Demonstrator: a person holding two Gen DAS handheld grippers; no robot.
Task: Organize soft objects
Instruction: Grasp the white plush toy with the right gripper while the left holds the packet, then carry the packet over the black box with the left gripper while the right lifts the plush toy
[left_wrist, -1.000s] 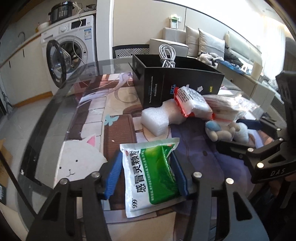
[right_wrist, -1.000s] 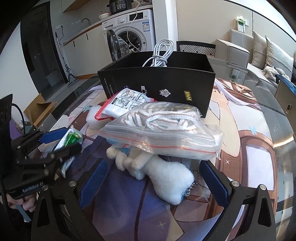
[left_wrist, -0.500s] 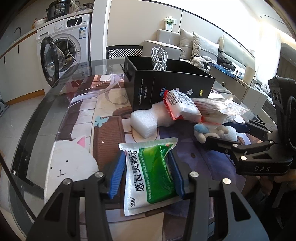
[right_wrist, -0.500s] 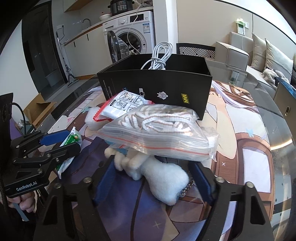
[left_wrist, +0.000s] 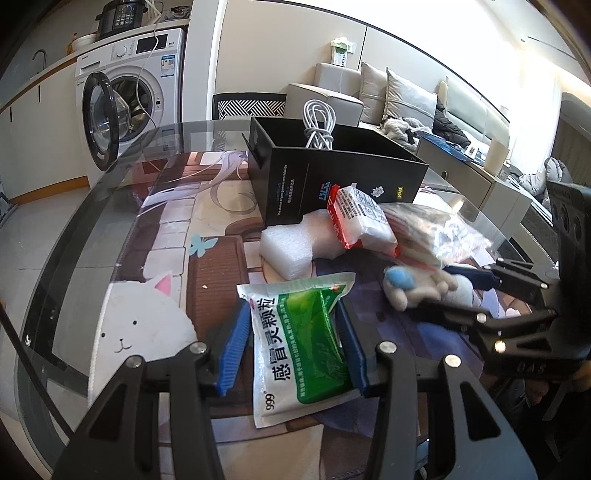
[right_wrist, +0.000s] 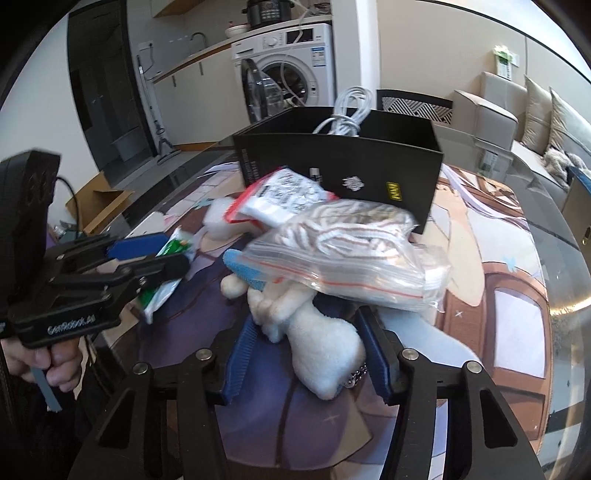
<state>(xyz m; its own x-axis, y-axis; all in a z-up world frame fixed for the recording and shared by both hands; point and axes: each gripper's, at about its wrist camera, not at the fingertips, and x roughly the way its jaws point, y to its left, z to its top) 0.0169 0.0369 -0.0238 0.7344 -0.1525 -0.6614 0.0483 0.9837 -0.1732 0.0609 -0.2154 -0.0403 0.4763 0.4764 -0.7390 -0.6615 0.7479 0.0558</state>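
Note:
My left gripper (left_wrist: 291, 347) is shut on a green and white medicine sachet (left_wrist: 303, 339), also seen in the right wrist view (right_wrist: 168, 273). My right gripper (right_wrist: 308, 354) is shut on a white plush toy (right_wrist: 317, 350) with a blue patch; the toy also shows in the left wrist view (left_wrist: 424, 291). A clear zip bag of striped cloth (right_wrist: 354, 254) lies on the toy. A red-edged white packet (left_wrist: 360, 218) and a white foam block (left_wrist: 291, 247) lie before an open black box (left_wrist: 332, 177) holding a white cable (left_wrist: 319, 125).
All sits on a printed mat over a round glass table (left_wrist: 66, 236). A washing machine (left_wrist: 129, 96) with its door open stands at back left, a patterned chair (left_wrist: 251, 105) behind the box, a sofa (left_wrist: 402, 99) at back right.
My right gripper closed on the plush toy and raised it, tilting the zip bag. My left gripper stayed shut on the sachet and rose a little.

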